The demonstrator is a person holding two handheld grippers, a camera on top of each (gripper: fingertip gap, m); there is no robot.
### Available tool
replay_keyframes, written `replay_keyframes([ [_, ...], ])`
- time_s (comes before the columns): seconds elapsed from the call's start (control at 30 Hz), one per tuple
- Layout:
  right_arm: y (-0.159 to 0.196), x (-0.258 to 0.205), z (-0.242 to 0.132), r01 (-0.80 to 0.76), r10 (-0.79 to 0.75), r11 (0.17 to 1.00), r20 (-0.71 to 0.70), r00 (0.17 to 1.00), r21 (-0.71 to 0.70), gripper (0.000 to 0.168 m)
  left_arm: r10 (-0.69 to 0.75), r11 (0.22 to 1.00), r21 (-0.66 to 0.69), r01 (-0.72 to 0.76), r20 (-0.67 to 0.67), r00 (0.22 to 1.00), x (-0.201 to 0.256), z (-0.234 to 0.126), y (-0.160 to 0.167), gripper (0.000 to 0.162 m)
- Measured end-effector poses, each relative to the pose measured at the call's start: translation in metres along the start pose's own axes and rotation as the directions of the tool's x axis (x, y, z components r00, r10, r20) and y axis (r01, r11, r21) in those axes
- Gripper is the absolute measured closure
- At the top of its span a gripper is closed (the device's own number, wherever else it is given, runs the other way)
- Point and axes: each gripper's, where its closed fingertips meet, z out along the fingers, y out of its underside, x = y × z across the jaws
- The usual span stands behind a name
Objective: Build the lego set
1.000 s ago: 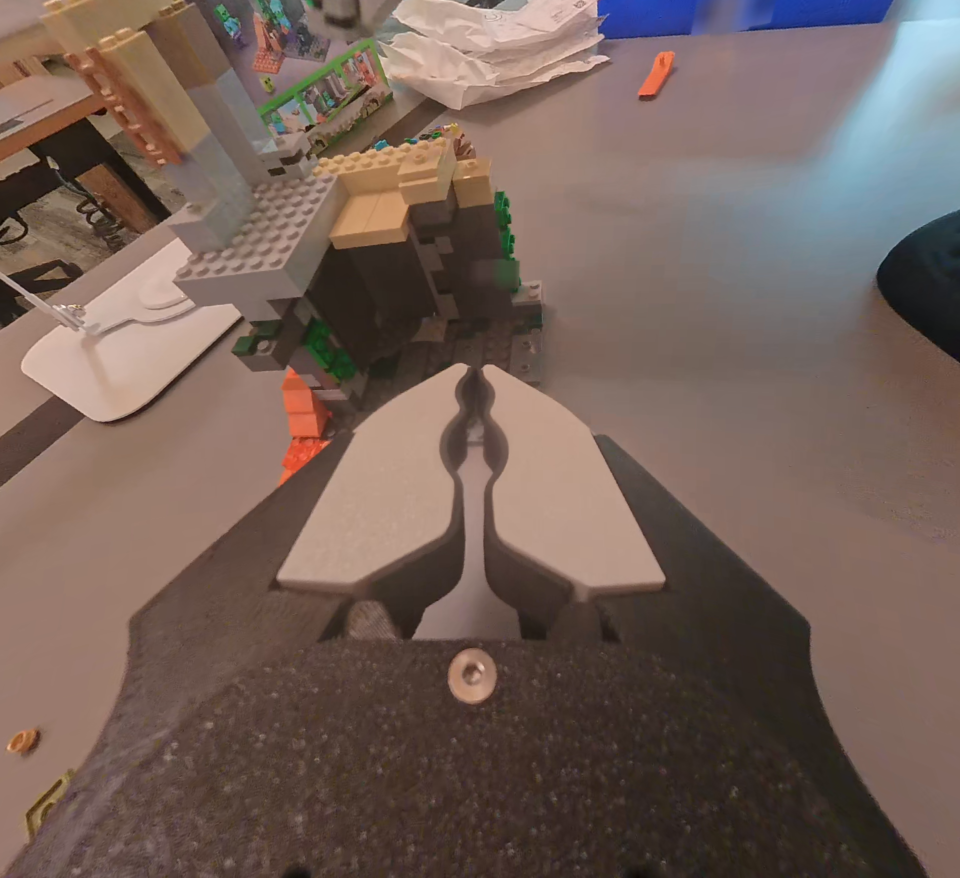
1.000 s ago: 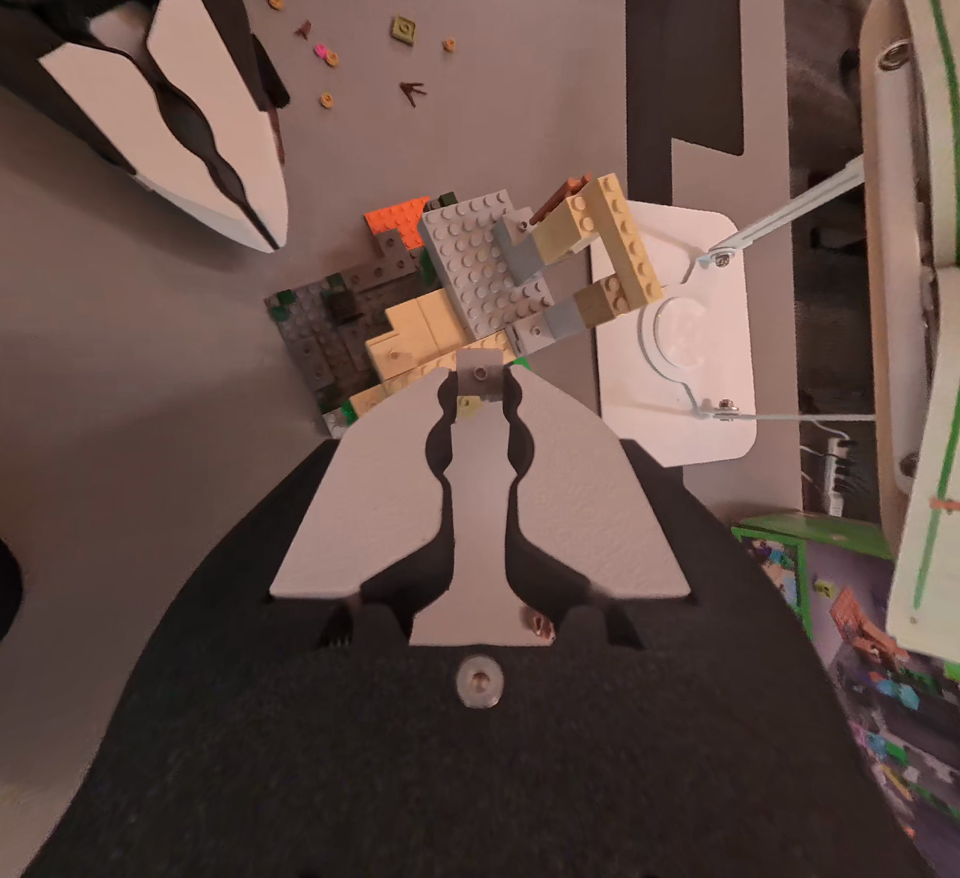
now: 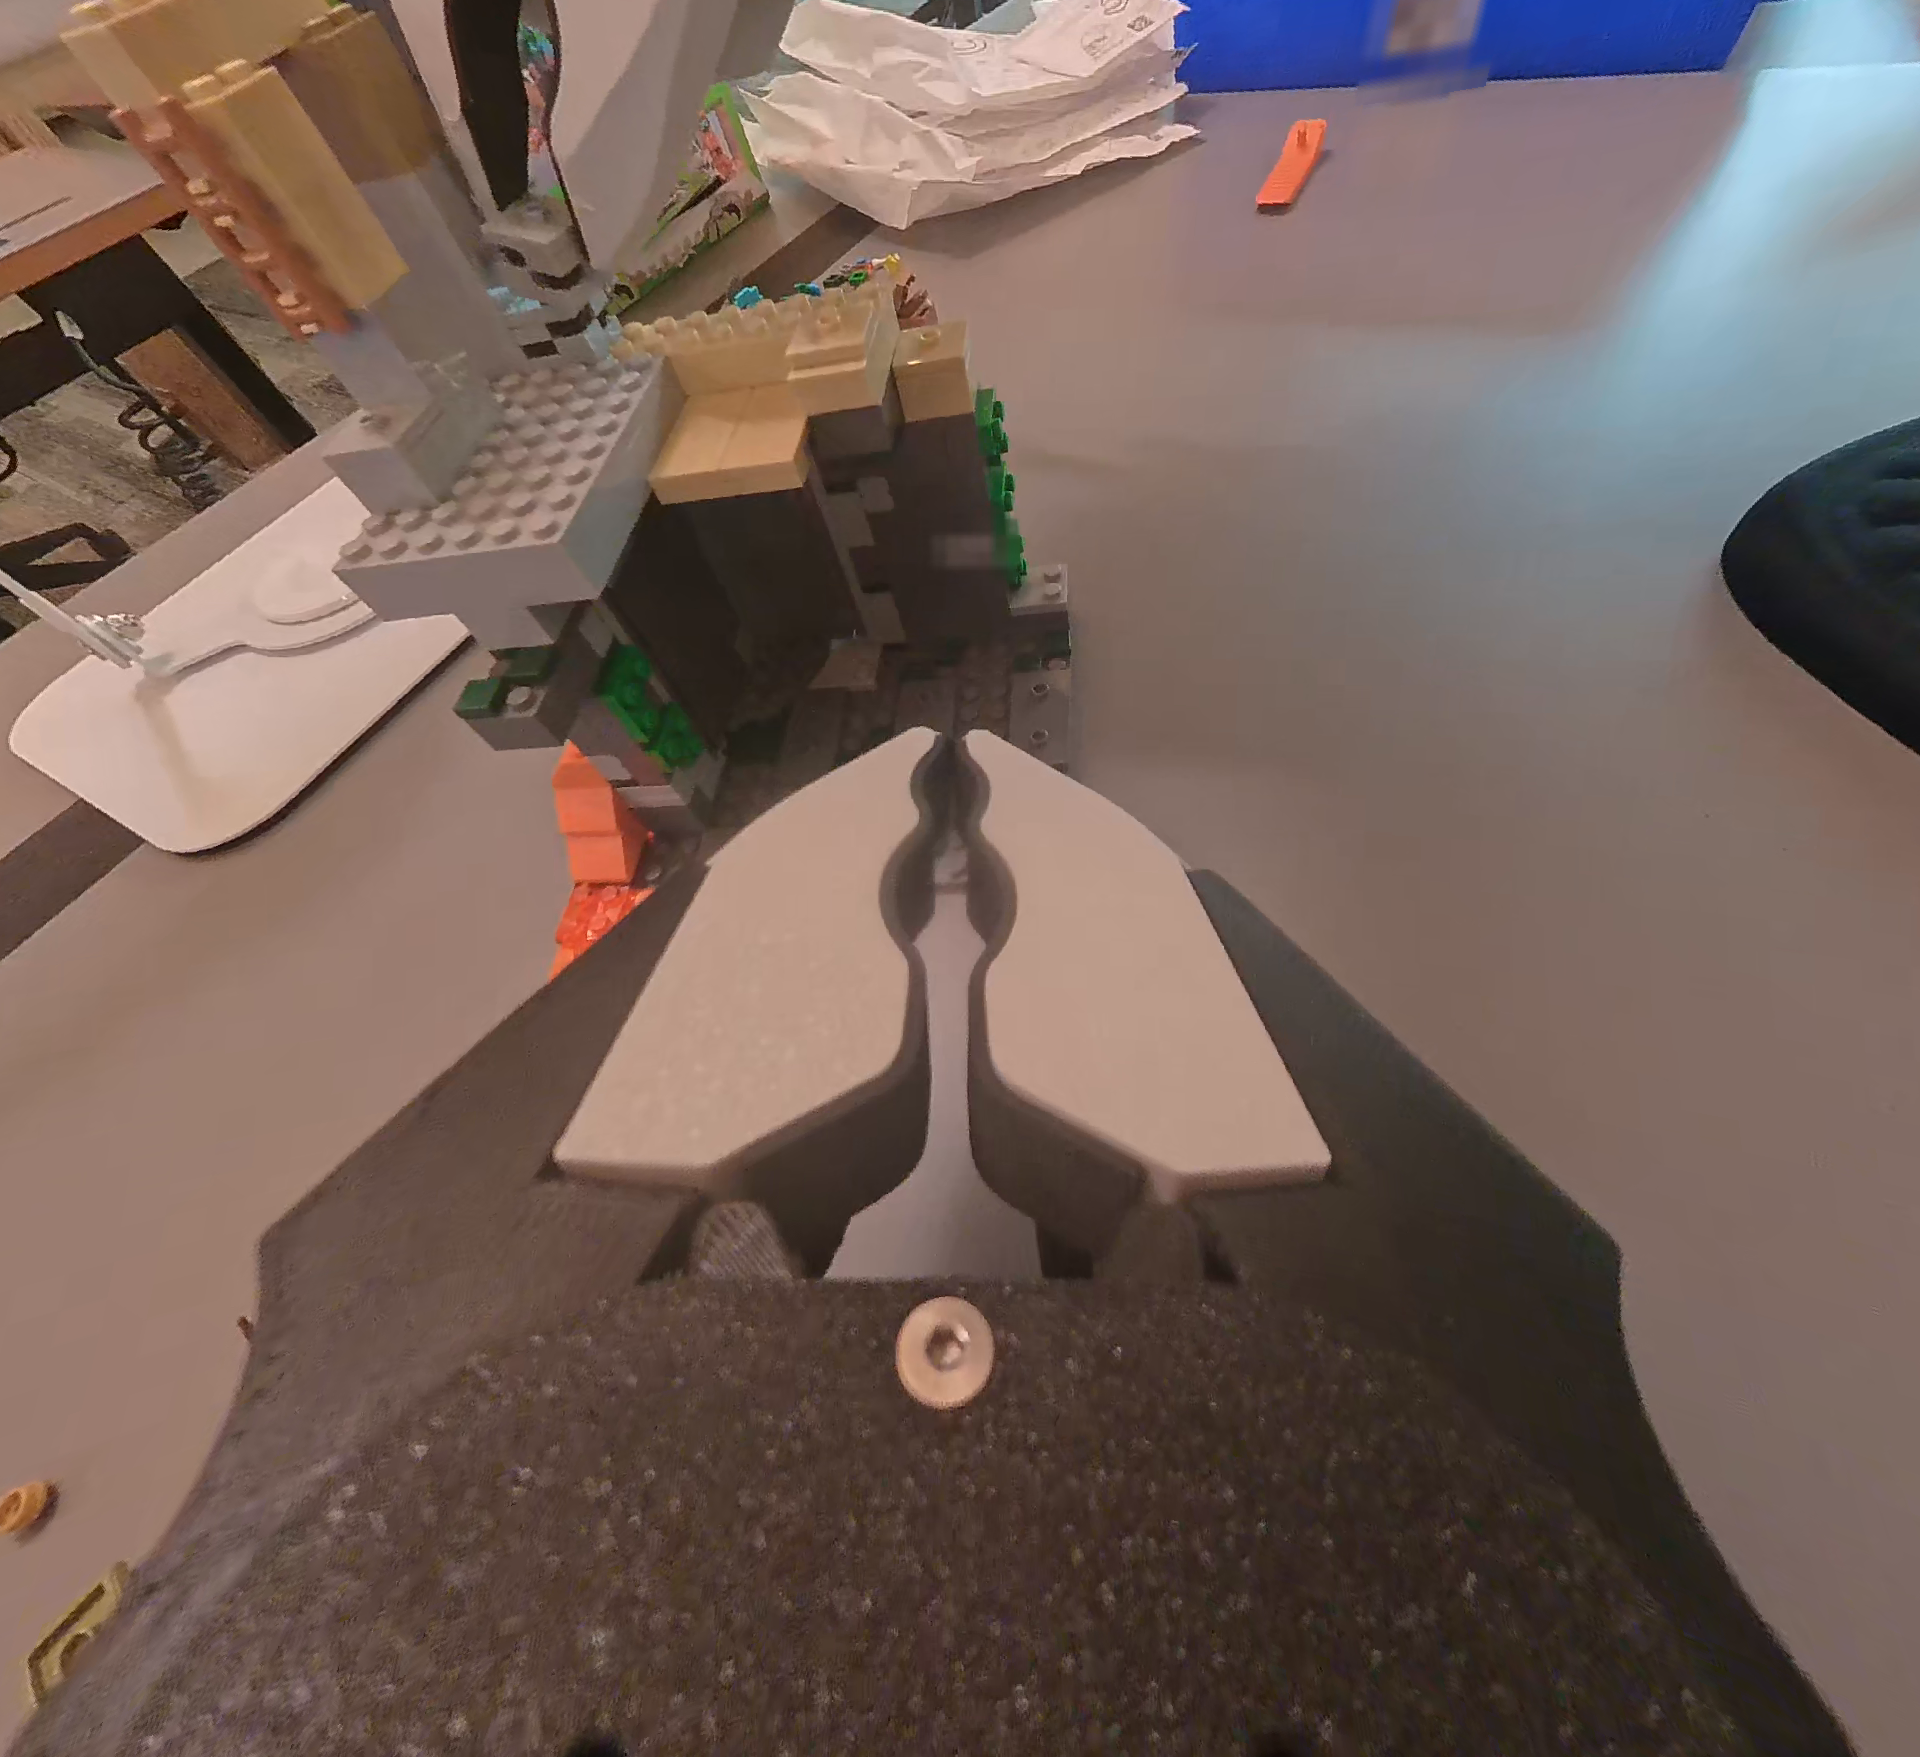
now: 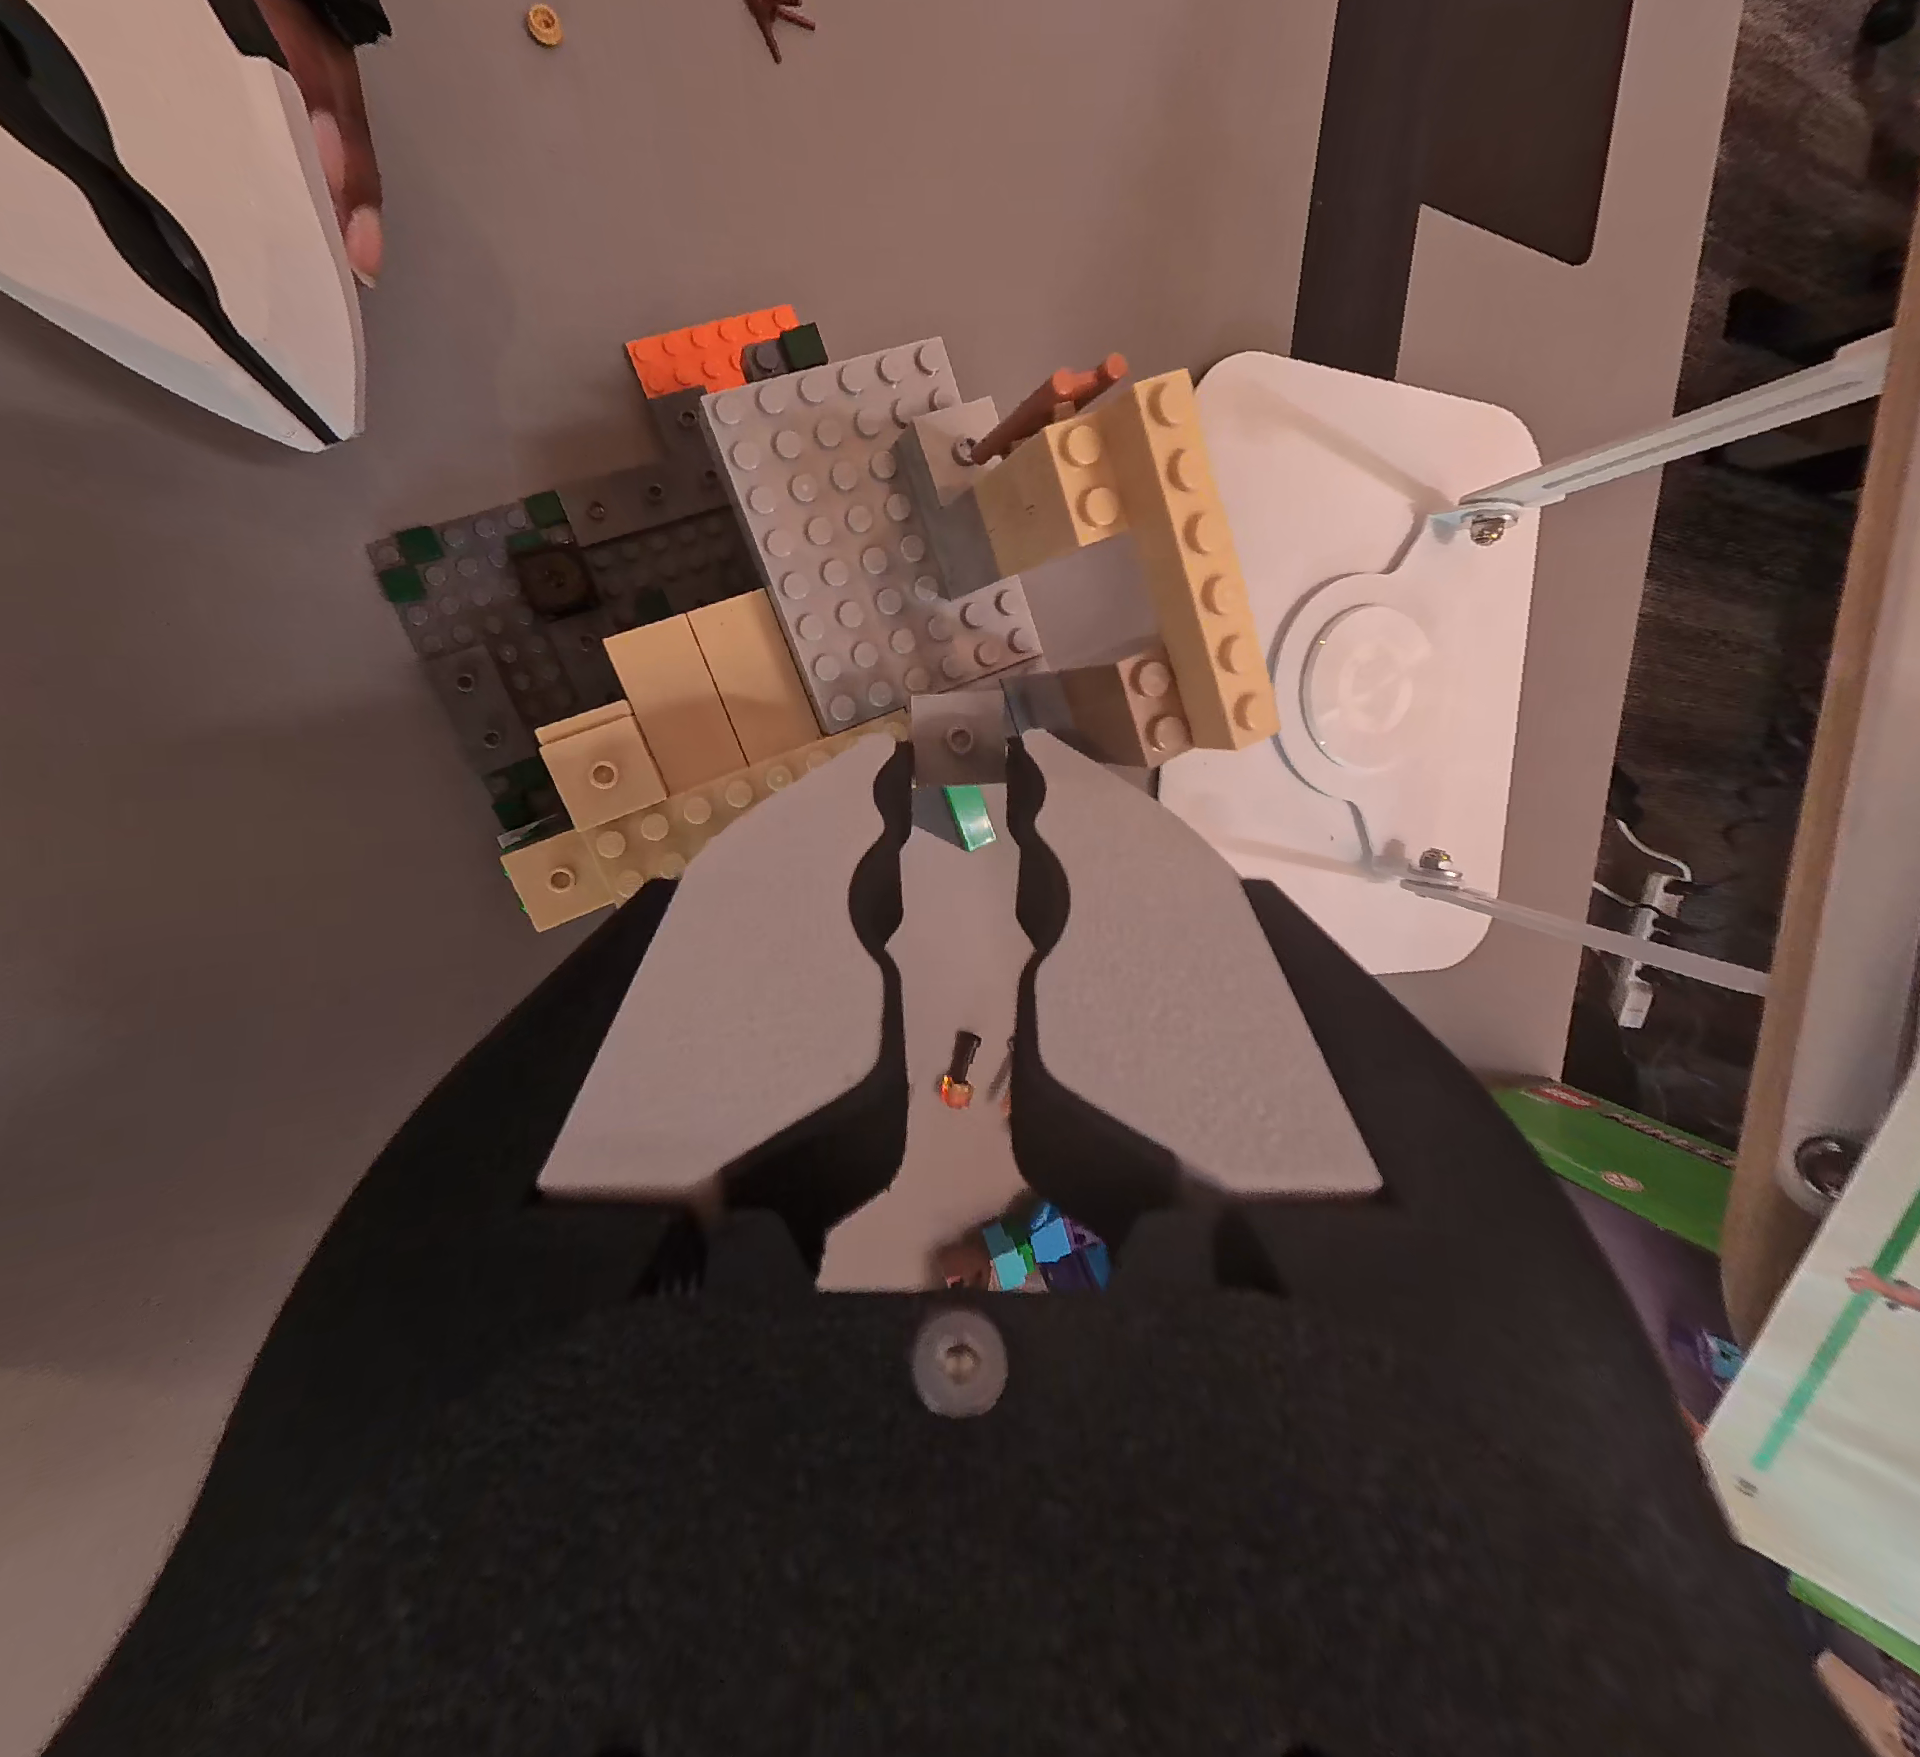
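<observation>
From my left wrist, my left gripper (image 3: 948,751) is pressed together on nothing, resting low at the near edge of the lego build (image 3: 748,512) out on the grey table (image 3: 1403,481). From my right wrist, looking straight down, my right gripper (image 4: 958,743) pinches a small grey piece (image 4: 958,739) at the build's back edge, beside the grey studded plate (image 4: 831,544) and the tan arch (image 4: 1174,554). If I press off-centre, the unbraced build could tip or the arch could pop loose.

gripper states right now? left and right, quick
Left gripper: closed, empty, fingertips together just above the model's dark base.
Right gripper: closed on a small grey brick over the model.
</observation>
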Motion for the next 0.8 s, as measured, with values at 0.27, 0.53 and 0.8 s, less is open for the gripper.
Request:
replay_keyframes([
  [0.27,0.0001,0.0008,-0.0002,0.001,-0.001,1.000,-0.009,1.000,0.008,0.151,0.004,1.000,-0.007,-0.004,-0.003,1.000,0.0007,0.0011,0.0013,0.162],
  [0.53,0.0022,0.0007,0.0007,0.031,-0.031,1.000,-0.023,0.999,-0.004,0.151,0.002,1.000,-0.012,-0.002,-0.003,1.000,0.0002,0.0019,0.0029,0.162],
  [0.8,0.0056,0.0025,-0.0005,0.031,-0.032,0.999,-0.031,0.999,-0.008,0.151,0.001,1.000,-0.013,-0.001,-0.001,1.000,-0.0005,0.0019,0.0034,0.162],
])
